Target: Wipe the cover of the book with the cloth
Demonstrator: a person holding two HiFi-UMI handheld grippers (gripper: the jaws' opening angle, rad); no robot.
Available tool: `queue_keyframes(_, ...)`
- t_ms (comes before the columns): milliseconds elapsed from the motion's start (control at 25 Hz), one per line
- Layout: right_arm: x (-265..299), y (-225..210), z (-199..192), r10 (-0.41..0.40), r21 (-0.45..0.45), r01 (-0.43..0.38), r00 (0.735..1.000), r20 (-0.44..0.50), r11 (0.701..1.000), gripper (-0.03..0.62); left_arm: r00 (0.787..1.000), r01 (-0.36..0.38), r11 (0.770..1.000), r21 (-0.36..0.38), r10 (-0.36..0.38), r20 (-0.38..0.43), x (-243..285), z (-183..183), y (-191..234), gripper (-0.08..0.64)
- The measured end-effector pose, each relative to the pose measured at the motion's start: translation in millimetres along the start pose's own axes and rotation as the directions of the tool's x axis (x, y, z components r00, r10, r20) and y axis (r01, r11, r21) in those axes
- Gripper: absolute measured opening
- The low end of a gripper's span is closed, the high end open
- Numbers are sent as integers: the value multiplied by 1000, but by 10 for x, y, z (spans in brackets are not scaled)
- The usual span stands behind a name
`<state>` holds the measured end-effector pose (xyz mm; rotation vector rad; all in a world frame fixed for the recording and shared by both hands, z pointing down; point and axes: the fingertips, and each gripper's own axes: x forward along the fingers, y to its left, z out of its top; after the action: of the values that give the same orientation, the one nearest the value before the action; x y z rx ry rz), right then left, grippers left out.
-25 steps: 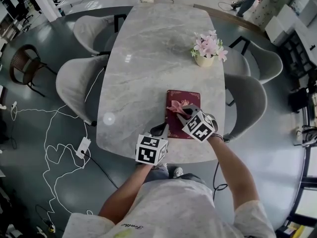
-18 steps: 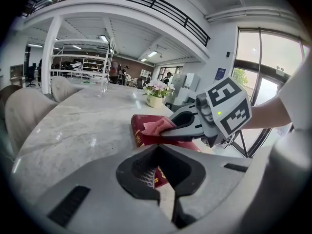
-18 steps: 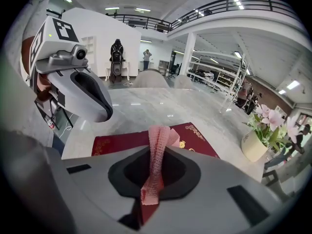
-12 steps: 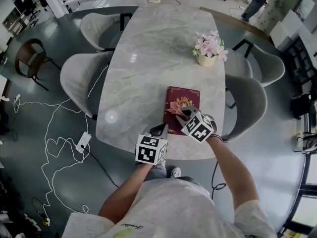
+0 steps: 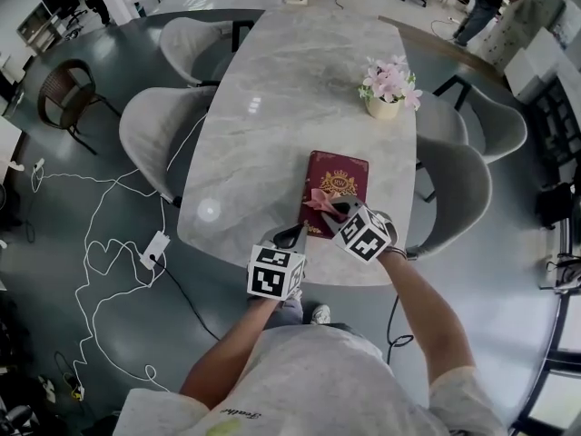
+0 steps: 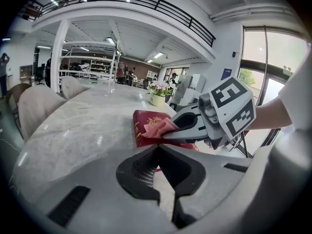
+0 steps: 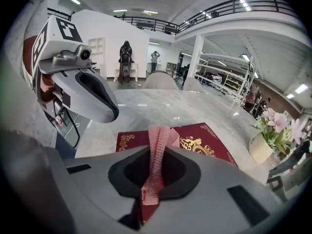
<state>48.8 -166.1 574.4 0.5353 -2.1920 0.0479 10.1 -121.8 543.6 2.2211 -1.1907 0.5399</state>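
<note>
As the right claw (image 5: 332, 207) pinches a pink cloth (image 5: 320, 197) onto the red book (image 5: 342, 173) by the counter's (image 5: 290, 98) near-right edge, the left claw (image 5: 290, 236) sits pressed together, empty, beside it. Unpinned, the book could skid off the edge under a stroke.

You're at a marble surface (image 5: 290, 107) w/ grey chairs (image 5: 156, 143) round it; shiny grey floor (image 5: 54, 334), mezzanine railing (image 7: 234, 6) overhead.

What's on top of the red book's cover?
A pink cloth, clamped in the right gripper, lies on the near part of the cover. The gold crest beyond shows; the cover under the cloth is hidden.
</note>
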Motion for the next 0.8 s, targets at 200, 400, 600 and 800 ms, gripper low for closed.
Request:
queue_keyframes(200,-33,100,-8,11,-13,-11,1000,7,1000,20,1000,-18,1000,-9,18,5,-76,-56,-32,8)
queue_keyframes(400,-57,194,-27,24,-25,-24,1000,8,999,18,999,-37,999,-18,38,12,-161,-110,-57,8)
queue_keyframes(600,-92,300,-15,34,-39,-34,999,17,999,20,998,-60,998,-24,60,21,-270,-163,-75,8)
queue_keyframes(800,-118,409,-27,48,-52,-46,998,29,998,18,997,-79,996,-34,80,21,-328,-241,-109,8)
